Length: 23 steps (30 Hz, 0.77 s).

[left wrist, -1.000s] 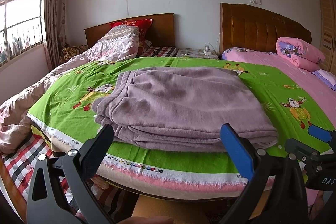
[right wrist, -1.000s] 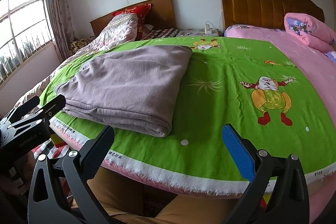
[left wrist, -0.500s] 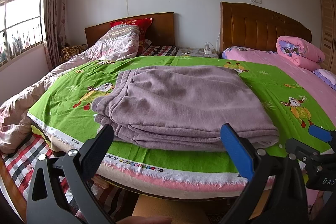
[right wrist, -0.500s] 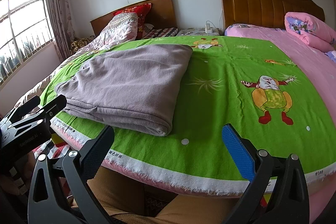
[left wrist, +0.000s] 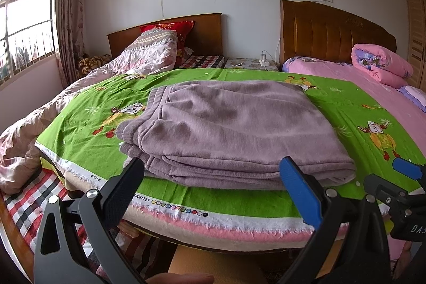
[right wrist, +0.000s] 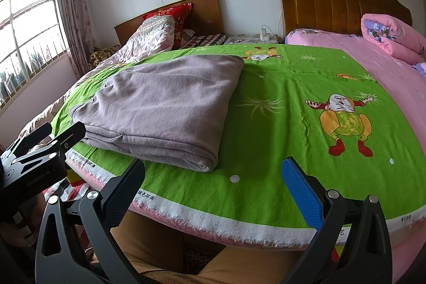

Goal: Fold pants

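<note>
The mauve pants (left wrist: 234,129) lie folded on the green cartoon sheet (right wrist: 279,124), near its front edge. The left gripper (left wrist: 213,185) and right gripper (right wrist: 213,185) are both spread wide, holding nothing.

left wrist: low at bed (left wrist: 186,206) foot, facing headboards | right wrist: same, further right | shared: pants (left wrist: 234,129), sheet

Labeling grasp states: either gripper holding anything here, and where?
Nothing held. Left gripper and right gripper are both open, short of the folded pants.
</note>
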Tool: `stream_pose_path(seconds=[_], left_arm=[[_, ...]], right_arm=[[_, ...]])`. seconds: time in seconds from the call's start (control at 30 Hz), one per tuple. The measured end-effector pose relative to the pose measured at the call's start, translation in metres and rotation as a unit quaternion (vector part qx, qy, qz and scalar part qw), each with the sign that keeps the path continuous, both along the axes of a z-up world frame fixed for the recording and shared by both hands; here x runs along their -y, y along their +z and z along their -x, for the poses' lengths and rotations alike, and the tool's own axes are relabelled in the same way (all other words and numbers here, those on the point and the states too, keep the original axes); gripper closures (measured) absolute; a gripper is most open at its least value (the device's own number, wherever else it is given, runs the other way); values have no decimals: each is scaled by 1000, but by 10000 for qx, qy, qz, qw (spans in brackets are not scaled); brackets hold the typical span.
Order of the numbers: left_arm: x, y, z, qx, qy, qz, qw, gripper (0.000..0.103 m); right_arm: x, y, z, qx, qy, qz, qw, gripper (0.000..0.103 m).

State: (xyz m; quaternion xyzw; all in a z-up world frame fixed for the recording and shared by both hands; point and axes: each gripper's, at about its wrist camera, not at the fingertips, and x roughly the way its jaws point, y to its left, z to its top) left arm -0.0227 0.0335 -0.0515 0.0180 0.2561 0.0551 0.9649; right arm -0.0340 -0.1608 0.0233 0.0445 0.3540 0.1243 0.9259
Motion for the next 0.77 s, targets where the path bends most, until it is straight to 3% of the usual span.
stream_pose_path(seconds=[0.77], left_arm=[[-5, -3, -6, -111, -16, 19, 9999, 1]], right_arm=[[0, -1, -1, -16, 8, -13, 10000, 4]])
